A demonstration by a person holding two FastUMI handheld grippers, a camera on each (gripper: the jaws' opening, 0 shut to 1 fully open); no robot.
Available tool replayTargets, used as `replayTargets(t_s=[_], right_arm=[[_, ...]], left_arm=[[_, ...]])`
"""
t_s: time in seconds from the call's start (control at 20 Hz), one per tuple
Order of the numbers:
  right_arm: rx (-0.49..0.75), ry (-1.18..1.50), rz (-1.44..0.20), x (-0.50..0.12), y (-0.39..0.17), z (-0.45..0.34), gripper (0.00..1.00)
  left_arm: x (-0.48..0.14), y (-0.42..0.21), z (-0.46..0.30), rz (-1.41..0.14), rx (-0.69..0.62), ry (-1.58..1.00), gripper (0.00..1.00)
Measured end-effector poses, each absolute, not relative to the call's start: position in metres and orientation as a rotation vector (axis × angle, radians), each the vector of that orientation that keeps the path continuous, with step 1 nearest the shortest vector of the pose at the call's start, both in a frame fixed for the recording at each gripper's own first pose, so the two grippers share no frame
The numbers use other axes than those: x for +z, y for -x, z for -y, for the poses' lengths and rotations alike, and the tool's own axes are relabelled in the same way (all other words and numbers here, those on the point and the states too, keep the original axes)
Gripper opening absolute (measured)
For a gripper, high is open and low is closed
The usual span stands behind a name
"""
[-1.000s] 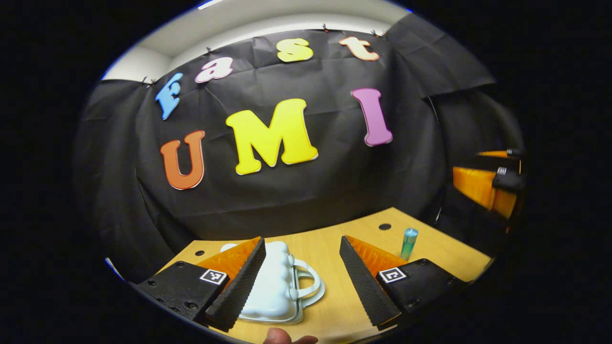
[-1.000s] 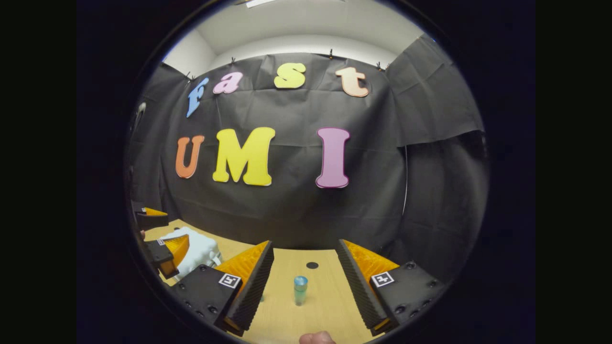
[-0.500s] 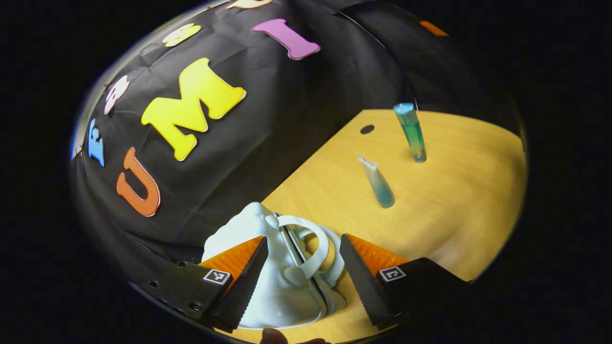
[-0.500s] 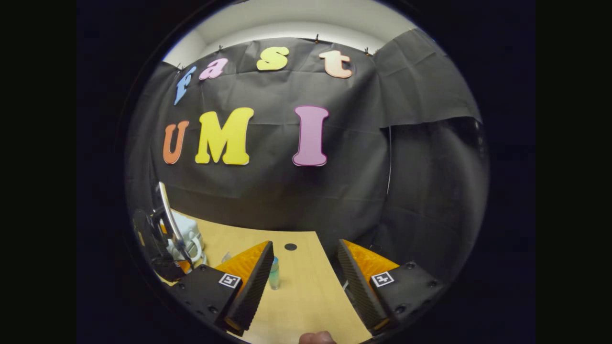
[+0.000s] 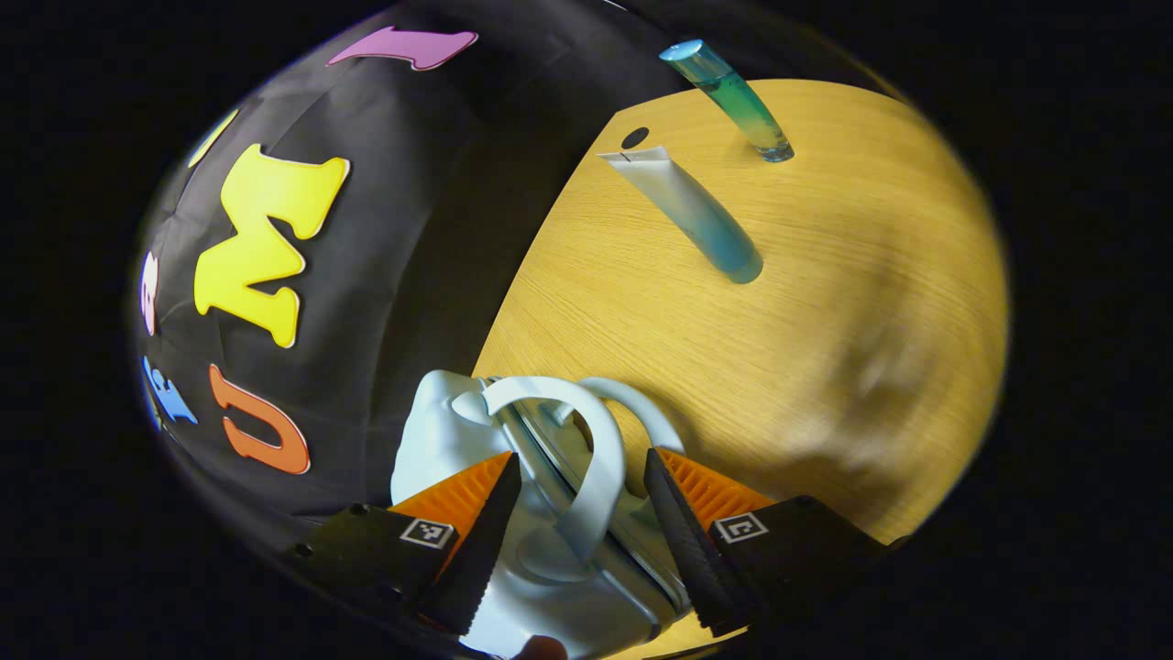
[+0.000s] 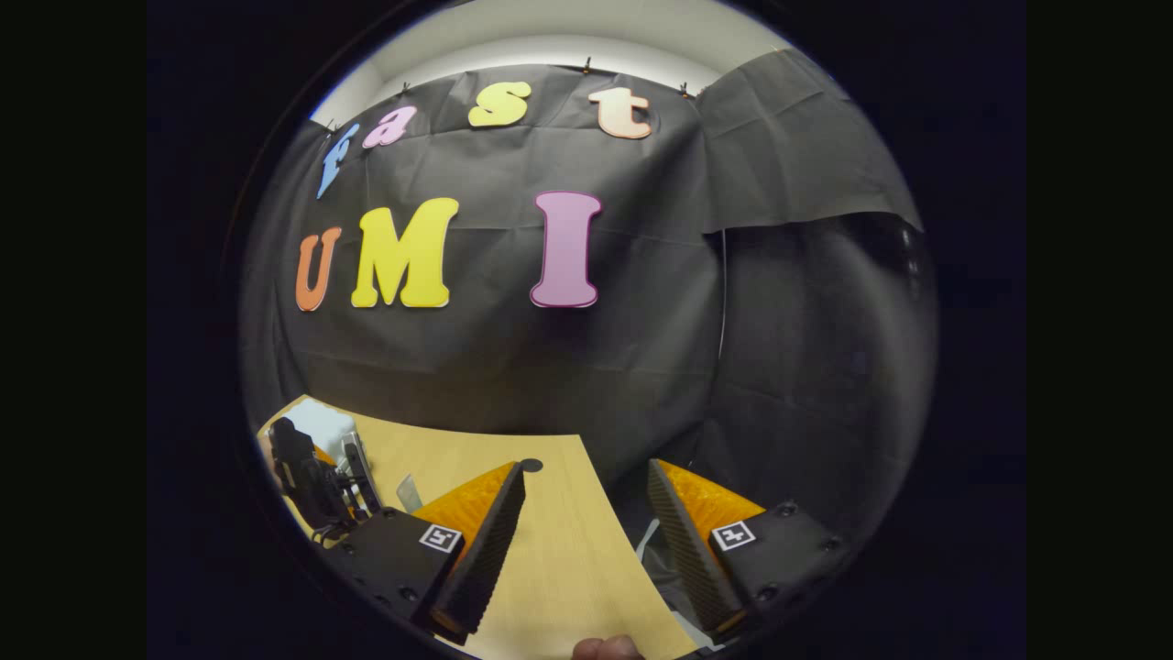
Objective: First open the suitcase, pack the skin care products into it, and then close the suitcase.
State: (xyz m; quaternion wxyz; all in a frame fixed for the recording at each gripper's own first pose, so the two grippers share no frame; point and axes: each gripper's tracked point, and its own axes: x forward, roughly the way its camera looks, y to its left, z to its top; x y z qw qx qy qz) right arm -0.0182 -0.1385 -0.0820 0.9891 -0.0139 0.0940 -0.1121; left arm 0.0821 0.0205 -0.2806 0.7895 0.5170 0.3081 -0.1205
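Observation:
A small white suitcase (image 5: 431, 440) lies shut at the near edge of the wooden table (image 5: 825, 302). My left gripper (image 5: 580, 458) hangs open just over it, its fingers on either side of the suitcase's white handle (image 5: 600, 477) without pressing it. A pale tube with a blue cap (image 5: 696, 215) and a clear blue-green bottle (image 5: 733, 101) stand farther out on the table. In the right gripper view, my right gripper (image 6: 585, 467) is open over the table's edge with nothing between its fingers. Far to its left there are the left gripper (image 6: 312, 477), the suitcase (image 6: 321, 422) and the tube's tip (image 6: 408, 492).
A round dark hole (image 5: 634, 137) sits in the table near the back edge, close to the tube. The black cloth wall stands right behind the table. A thumb tip (image 6: 605, 649) shows at the bottom of the right gripper view.
My left gripper has tilted and dropped toward the suitcase until its handle sits between the fingers. The right gripper has swung right, so the bottle has left its view.

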Motion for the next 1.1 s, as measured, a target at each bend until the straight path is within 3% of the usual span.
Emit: replayTargets(t_s=[0.2,0.25,0.35,0.45,0.55,0.8,1.1], right_arm=[[-0.238,0.014,-0.191,-0.083,0.019,0.133,0.8],[-0.237,0.017,-0.187,-0.081,0.019,0.131,0.8],[-0.237,0.018,-0.182,-0.08,0.021,0.127,0.8],[-0.239,0.015,-0.181,-0.079,0.024,0.124,0.8],[-0.237,0.011,-0.177,-0.077,0.024,0.119,0.8],[-0.204,0.034,-0.14,-0.06,0.022,0.094,0.8],[-0.118,0.058,-0.103,-0.033,0.015,0.038,0.8]], left_arm=[[-0.288,-0.085,-0.023,-0.697,-0.273,-1.16,0.64],[-0.288,-0.086,-0.023,-0.697,-0.278,-1.16,0.48],[-0.285,-0.085,-0.02,-0.691,-0.291,-1.147,0.31],[-0.274,-0.086,-0.018,-0.659,-0.275,-1.119,0.27],[-0.257,-0.085,-0.02,-0.616,-0.242,-1.073,0.15],[-0.186,-0.078,-0.044,-0.488,-0.163,-0.915,0.06],[-0.079,-0.093,-0.146,-0.268,-0.031,-0.601,0.03]])
